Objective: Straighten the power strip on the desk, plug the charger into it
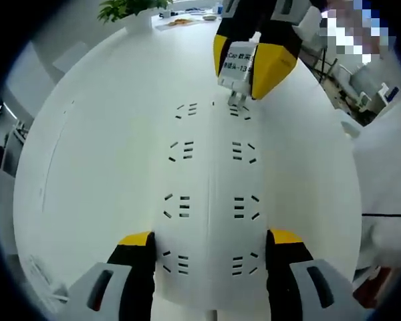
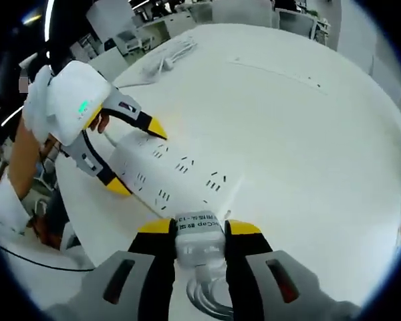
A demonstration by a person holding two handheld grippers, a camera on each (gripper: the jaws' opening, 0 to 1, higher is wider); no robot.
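Observation:
A white power strip [image 1: 210, 174] with two columns of sockets lies flat on the white desk [image 1: 100, 167]. My left gripper [image 1: 210, 244] clamps its near end, one yellow-tipped jaw against each long side. At the strip's far end my right gripper [image 1: 240, 83] is shut on a white labelled charger [image 1: 235, 65], whose prongs point down at the last socket of the right column. In the right gripper view the charger [image 2: 199, 237] sits between my right gripper [image 2: 199, 231] jaws, above the end of the strip [image 2: 180, 170]. The left gripper [image 2: 137, 157] straddles the strip's other end.
The charger's cord [image 2: 210, 297] coils below the right gripper. A potted plant [image 1: 130, 8] and papers stand at the desk's far edge. A white cable bundle [image 2: 174, 53] lies farther off on the desk. A person's white sleeve [image 1: 387, 167] is at the right.

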